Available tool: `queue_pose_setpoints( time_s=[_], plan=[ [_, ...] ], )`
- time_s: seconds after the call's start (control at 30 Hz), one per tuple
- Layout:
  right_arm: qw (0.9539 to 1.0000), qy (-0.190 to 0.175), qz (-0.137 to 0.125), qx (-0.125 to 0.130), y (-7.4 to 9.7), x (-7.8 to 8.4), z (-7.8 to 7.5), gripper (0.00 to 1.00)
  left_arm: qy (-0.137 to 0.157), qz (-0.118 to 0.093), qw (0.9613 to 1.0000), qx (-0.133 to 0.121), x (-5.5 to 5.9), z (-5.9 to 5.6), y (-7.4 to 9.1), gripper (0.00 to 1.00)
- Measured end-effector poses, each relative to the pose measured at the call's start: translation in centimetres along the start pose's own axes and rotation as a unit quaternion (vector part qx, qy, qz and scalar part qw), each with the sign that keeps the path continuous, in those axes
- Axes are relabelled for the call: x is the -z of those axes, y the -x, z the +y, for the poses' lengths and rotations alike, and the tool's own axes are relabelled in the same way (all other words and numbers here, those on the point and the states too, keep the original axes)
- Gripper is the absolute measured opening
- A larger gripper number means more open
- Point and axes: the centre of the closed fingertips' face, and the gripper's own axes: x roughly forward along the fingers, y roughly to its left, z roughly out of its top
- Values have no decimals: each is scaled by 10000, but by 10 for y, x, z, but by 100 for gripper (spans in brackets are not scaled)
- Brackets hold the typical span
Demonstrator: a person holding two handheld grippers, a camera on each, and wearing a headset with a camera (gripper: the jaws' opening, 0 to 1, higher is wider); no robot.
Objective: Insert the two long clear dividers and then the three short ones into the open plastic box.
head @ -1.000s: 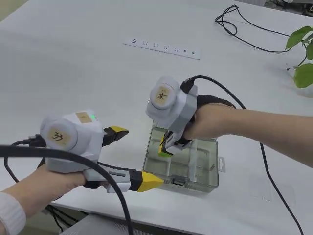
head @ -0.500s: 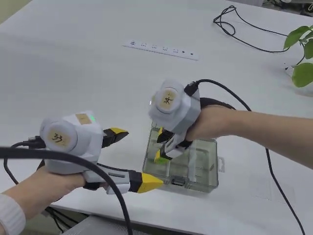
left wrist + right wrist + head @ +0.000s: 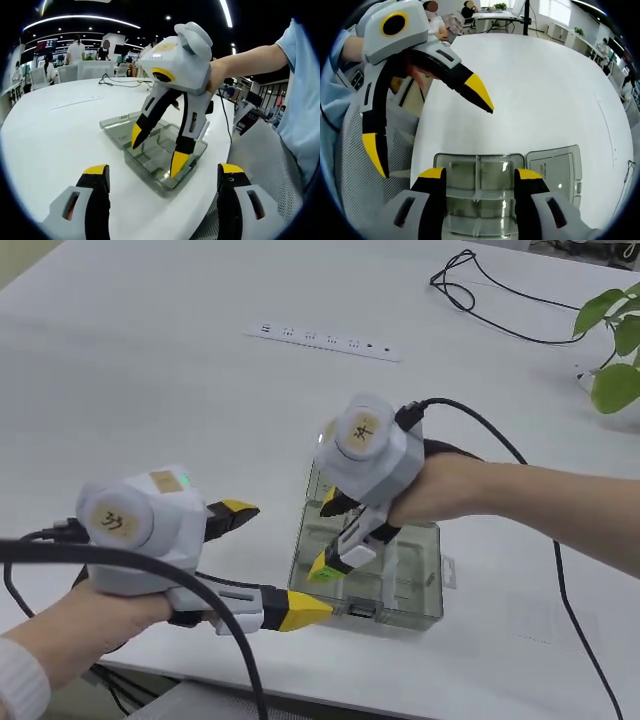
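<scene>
Above open plastic box [image 3: 422,592], right tongs [image 3: 326,535] spread, empty; left tongs [image 3: 280,558] spread wide beside it.

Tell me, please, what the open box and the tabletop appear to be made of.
The box looks like clear, slightly smoky hard plastic, glossy: its inside shows through the walls and edges catch highlights. The tabletop looks like smooth white matte laminate or painted board, with only soft reflections; I cannot tell which.
</scene>
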Motion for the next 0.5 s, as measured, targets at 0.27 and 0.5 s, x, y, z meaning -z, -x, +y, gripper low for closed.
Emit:
queue_pose_setpoints(
  time_s=[0.27,0.5],
  plan=[
    [9995,-24,-321,-10,11,-4,4,63,-22,-10,10000,-9,-3,-1,1,91],
    [9962,-333,-803,29,23,-7,4,75,-50,-18,10000,-3,-6,-2,1,91]
  ],
)
